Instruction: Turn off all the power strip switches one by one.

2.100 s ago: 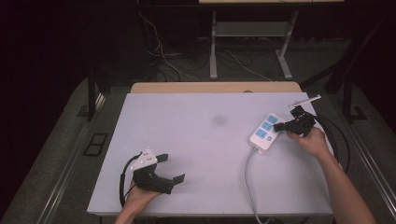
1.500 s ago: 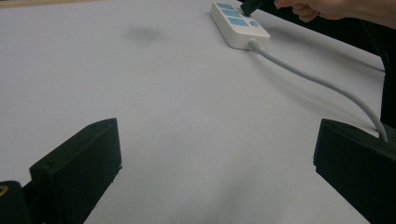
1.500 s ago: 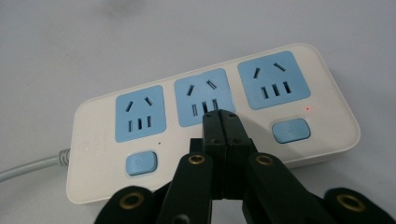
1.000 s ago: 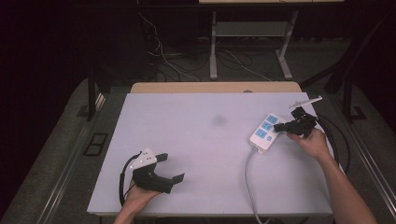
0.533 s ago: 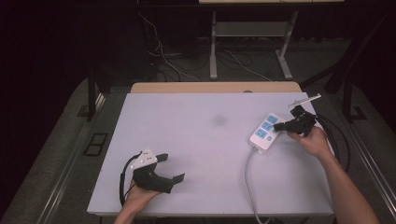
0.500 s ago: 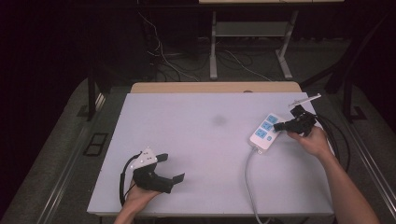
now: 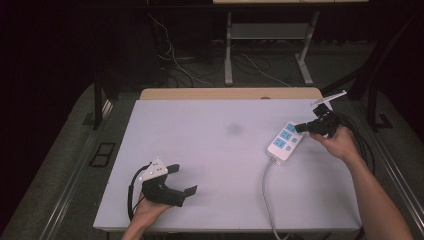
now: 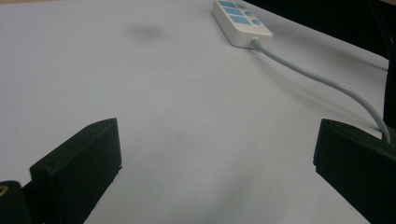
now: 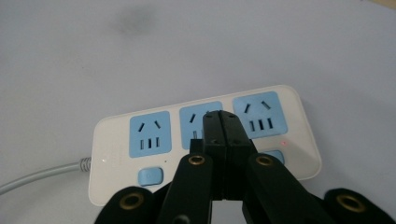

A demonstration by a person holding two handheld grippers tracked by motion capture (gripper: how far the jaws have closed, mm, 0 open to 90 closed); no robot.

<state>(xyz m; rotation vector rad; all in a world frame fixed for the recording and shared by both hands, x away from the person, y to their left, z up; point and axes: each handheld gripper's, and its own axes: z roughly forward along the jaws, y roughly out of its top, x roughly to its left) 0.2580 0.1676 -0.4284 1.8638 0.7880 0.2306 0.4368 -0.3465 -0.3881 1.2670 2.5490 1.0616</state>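
A white power strip (image 7: 285,141) lies on the right part of the white counter (image 7: 220,150), angled toward the far right corner, with its grey cord (image 7: 266,195) running back to the near edge. From the high view, the right gripper (image 7: 303,128) sits at the strip's far end, held by the person's right hand (image 7: 341,143), but its jaws are too small there to read.

The right gripper view settles it: the right gripper (image 9: 221,122) has its two black jaws pressed together with nothing between them, and their tips lie over the middle of three blue sockets (image 9: 201,123) on the power strip (image 9: 112,154). Whether the tips touch the strip's face cannot be told. That view also shows two blue buttons below the sockets and a small red light (image 9: 284,142), details lost from above.

The left gripper (image 7: 182,180) rests near the front left of the counter, well apart from the strip, in the person's left hand (image 7: 145,212). In the left gripper view its jaws stand spread wide over bare counter (image 8: 187,116), holding nothing, with the power strip (image 8: 240,21) far off and the cord (image 8: 317,81) curving toward the right-hand jaw. A faint dark smudge (image 7: 234,129) marks the counter's middle.
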